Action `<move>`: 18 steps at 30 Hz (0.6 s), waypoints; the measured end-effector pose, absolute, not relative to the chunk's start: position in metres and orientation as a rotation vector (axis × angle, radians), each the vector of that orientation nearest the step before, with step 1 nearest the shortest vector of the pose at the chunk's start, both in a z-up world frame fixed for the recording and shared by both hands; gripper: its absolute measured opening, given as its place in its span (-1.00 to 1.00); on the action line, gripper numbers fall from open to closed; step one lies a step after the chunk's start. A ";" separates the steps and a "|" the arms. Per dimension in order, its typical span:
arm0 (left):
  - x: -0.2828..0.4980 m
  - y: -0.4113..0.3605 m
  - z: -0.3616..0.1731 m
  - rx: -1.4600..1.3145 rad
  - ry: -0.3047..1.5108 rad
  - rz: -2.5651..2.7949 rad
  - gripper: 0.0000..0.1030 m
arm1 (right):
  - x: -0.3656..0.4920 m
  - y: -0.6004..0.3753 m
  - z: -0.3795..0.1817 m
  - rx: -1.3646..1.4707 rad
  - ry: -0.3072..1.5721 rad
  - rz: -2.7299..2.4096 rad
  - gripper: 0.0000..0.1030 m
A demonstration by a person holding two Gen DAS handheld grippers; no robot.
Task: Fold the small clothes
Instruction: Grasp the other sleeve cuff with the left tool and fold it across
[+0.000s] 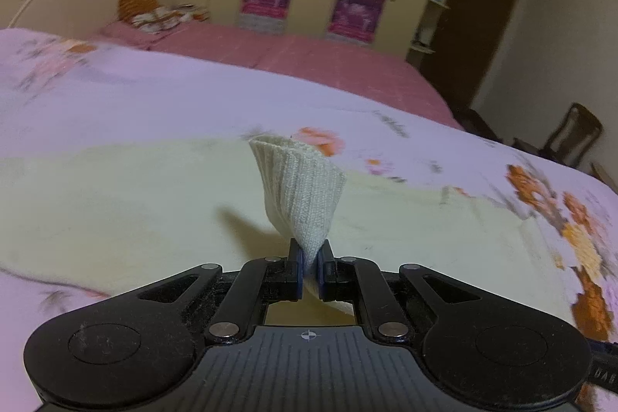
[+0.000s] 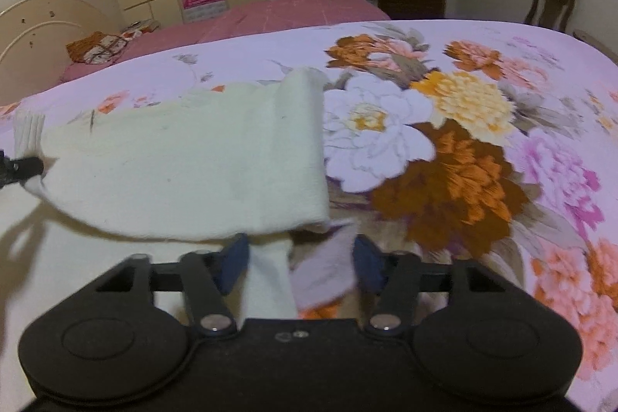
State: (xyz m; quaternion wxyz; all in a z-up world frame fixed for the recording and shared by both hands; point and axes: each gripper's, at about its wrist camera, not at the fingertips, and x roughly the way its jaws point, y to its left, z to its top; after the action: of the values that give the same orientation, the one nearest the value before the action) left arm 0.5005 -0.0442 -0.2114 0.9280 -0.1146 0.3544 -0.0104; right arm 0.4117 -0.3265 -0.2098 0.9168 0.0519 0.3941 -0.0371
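Nearest my left camera: left gripper (image 1: 309, 267) has its pads pinched together on a ribbed cream cuff (image 1: 299, 194), which stands up from the pinch toward 12 o'clock.
Nearest my right camera: right gripper (image 2: 297, 263) has its fingers partly apart, straddling cream cloth and a greyish flap; I cannot tell whether the pads press on either.
Garment: cream garment (image 2: 185, 165) lies flat on the floral bedspread (image 2: 483, 149), spreading from 12 to 9 o'clock of my right gripper.
Step in hand: I judge I am picking up two points to carry one fold over.
Doing it well: I would secure the right side first, then lift both hands evenly so the fold line stays straight.
Left view only: the cuff's knit and the firm pinch.
Right view only: the garment's whole shape, with the left gripper's tip at its 9 o'clock edge.
Farthest: pink bed (image 2: 293, 10) and wardrobe posters.
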 end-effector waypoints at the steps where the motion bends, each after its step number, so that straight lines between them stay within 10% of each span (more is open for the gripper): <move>1: 0.501 -0.041 -0.214 -0.236 0.734 -0.017 -0.86 | 0.414 -0.326 -0.211 0.110 0.809 -0.078 -0.22; 14: 0.500 -0.023 -0.238 -0.215 0.766 0.042 -0.85 | 0.423 -0.330 -0.211 0.108 0.823 -0.111 -0.86; 18: 0.486 -0.007 -0.230 -0.210 0.758 0.123 -0.05 | 0.416 -0.335 -0.208 0.084 0.854 -0.127 -0.84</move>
State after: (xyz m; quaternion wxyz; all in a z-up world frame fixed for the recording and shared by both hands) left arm 0.4856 -0.0069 -0.2302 0.9218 -0.1023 0.3691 0.0600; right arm 0.4163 -0.3349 -0.2080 0.9073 0.0405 0.4140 -0.0615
